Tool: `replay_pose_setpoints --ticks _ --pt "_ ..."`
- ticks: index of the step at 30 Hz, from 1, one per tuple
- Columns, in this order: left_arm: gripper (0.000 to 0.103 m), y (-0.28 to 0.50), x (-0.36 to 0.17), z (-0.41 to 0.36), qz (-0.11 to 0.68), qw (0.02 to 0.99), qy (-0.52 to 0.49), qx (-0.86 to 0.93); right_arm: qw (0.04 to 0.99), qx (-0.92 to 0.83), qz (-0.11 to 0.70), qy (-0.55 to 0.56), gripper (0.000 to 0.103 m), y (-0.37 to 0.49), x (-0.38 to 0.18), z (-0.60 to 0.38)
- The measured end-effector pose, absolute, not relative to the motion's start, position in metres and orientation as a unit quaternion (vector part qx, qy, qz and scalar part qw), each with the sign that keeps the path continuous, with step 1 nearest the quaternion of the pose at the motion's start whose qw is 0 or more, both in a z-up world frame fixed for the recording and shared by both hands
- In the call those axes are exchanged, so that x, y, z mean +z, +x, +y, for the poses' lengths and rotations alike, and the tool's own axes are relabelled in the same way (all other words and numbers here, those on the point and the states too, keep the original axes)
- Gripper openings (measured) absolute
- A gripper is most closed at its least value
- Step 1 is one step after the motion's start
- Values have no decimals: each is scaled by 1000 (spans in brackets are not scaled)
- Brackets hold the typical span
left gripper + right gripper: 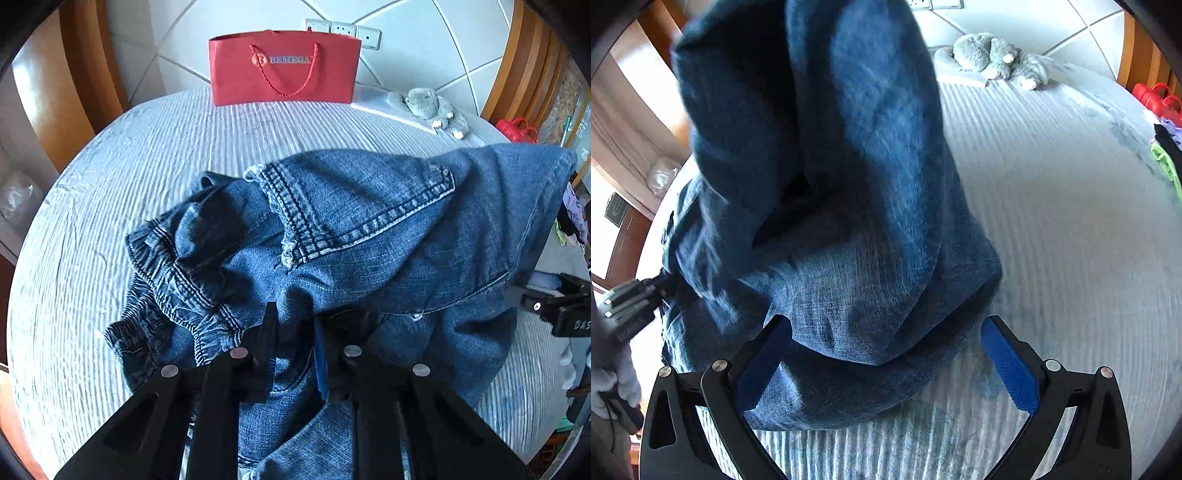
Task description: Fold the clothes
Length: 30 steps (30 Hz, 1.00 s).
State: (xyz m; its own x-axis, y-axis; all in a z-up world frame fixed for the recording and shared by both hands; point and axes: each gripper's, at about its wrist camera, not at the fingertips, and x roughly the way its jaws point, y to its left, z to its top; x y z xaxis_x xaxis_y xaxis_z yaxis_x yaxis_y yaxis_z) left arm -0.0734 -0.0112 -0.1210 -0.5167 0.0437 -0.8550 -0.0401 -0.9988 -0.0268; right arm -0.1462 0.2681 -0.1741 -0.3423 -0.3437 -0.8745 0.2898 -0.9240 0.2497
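A pair of dark blue denim jeans (369,236) lay bunched on a bed covered with a pale blue ribbed bedspread (129,155), the elastic waistband crumpled toward the left and a stitched back pocket facing up. The left claw (295,332) was clamped on a fold of the jeans near the waistband, its black fingers (267,332) pressed close with denim between them. In the right wrist view, a mass of the jeans (849,221) rose up, blurred, in front of the camera. The right claw (886,354) stood wide apart, its blue-padded fingers (1008,369) on either side of the lower denim fold; whether the pads touched the cloth could not be told. At the head of the bed stood a red paper gift bag with rope handles (284,66), and beside it a grey plush toy (436,107) lay on a flat white pillow (384,107).
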Motion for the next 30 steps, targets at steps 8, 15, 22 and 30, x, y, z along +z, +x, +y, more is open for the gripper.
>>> replay_pose_setpoints --ticks 8,15,22,30 --pt "14 -70 -41 -64 5 -30 -417 908 201 -835 -3 513 10 -143 -154 244" --pt "13 -53 23 -120 -11 -49 -366 929 152 -905 33 396 4 -126 -51 267" --pt "40 -57 34 -116 5 20 -371 928 87 -945 34 312 5 -108 34 304" --pt "54 -65 -47 -123 -17 53 -470 881 3 -901 5 434 6 -112 -37 351"
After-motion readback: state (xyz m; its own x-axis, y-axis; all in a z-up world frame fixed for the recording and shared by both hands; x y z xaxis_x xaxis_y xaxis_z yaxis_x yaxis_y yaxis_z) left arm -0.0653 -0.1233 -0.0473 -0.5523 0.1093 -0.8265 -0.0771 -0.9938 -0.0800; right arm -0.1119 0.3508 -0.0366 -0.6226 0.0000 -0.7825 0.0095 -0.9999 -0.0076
